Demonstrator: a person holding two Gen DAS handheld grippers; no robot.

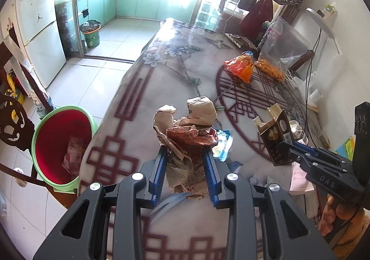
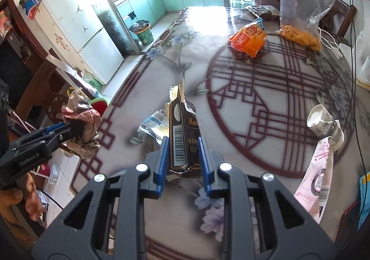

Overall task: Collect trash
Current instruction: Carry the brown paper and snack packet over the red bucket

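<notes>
Both fingers clamped: crumpled paper, torn carton; carton base hidden.

Two hand-held grippers, two bins, one orange snack bag, two paper cups.

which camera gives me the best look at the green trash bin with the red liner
The left wrist view: the green trash bin sits beside the table edge, its mouth open to the camera, trash visible inside. In the right wrist view only a sliver of its rim shows behind the crumpled paper in the left claw.
</notes>
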